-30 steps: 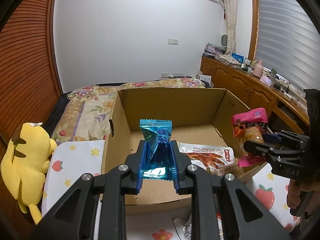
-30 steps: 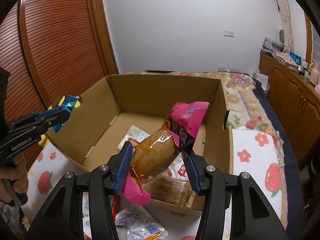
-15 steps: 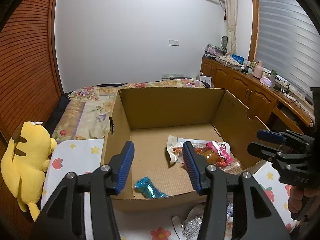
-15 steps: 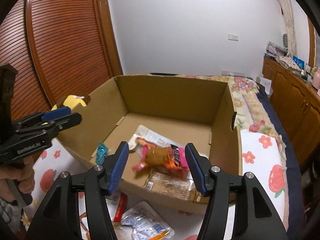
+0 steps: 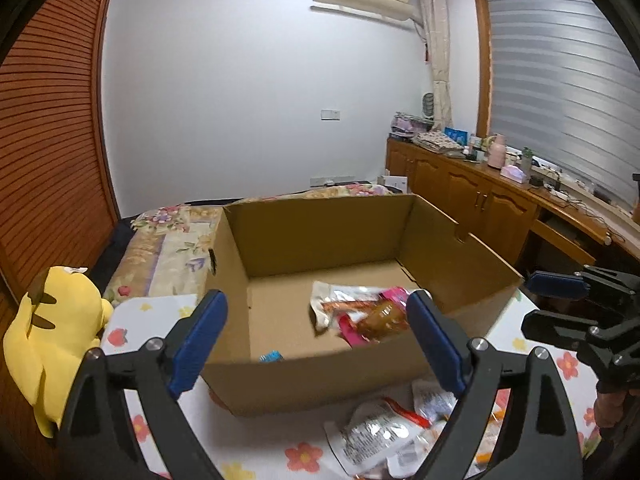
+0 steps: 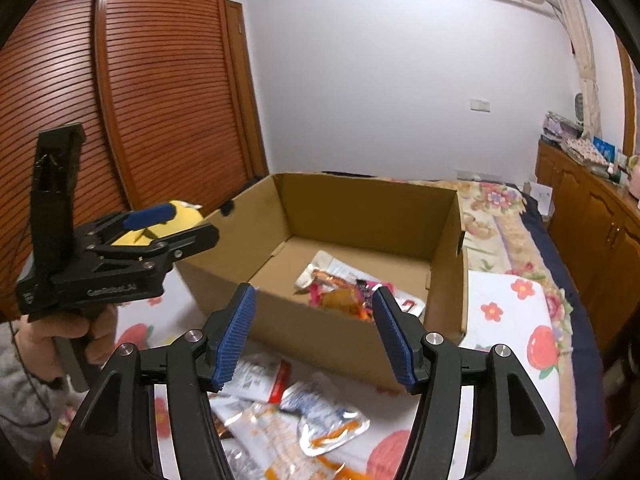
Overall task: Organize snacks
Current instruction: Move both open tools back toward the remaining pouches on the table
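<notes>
While both grippers hang just short of the cardboard box (image 5: 320, 376), neither one has anything between its fingers. The left gripper (image 5: 318, 340) has its blue pads spread wide and its jaws are opening further; only the box's near wall shows in the gap. The right gripper (image 6: 314, 336) is spread less far, its jaws opening too, and nothing sits between its pads either.

Down on the box floor lies a small heap of snacks: a pink snack bag (image 5: 378, 316) with a brownish clear part, resting on a white packet (image 5: 326, 304) printed in orange. From the right wrist view the same pink bag (image 6: 344, 296) shows beyond and between the right pads, inside the box and well apart from them. A small blue candy wrapper (image 5: 271, 356) peeks over the near wall at the box's front, toward the left side, lying loose on the cardboard, beyond the left gripper's pads and apart from them.

Outside the box, on the flowered sheet (image 6: 504, 312), more loose packets (image 6: 316, 420) lie scattered below the right gripper, silver and white with orange print. A yellow plush toy (image 5: 48, 336) sits on the bed to the left. A hand (image 6: 60, 328) grips the left tool's handle.
</notes>
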Available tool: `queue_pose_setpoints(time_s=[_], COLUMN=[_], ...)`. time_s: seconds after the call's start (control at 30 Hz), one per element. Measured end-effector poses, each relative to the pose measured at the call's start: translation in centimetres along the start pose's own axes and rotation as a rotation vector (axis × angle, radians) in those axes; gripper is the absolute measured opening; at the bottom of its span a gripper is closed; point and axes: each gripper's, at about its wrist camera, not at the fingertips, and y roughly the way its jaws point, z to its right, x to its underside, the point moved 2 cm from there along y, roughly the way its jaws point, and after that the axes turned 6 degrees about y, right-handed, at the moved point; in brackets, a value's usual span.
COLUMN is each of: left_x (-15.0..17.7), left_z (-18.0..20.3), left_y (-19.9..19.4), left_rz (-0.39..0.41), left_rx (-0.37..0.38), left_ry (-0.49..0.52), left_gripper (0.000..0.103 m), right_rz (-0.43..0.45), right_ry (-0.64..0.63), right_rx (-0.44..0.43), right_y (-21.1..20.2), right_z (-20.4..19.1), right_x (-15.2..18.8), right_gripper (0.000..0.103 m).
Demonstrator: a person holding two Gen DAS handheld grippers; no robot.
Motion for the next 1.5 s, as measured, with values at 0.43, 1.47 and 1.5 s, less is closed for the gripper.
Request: queue_pose_setpoints(time_s=[0.43,1.47,1.5], left_x=[5.3,10.6,10.7], left_z=[2.1,1.9,1.9], left_y=[-1.8,-1.1,-1.0], left_rz=[-0.058,-0.164,-0.165], left_rx=[0.035,0.045,0.044], left_ry=[0.005,-0.026,-0.026], left_gripper=[0.091,0.091,0.091], right_rz=[-0.142,-0.320,-0.323], right_ry=[-0.032,-0.098,-0.099], right_rx=[-0.012,-0.019,-0.020], right_y=[0.3,4.7,4.8], right_z=[-0.6,-1.8,-1.9], right_x=[7.1,12.2,12.2], right_gripper=[0.063,0.065,0.065])
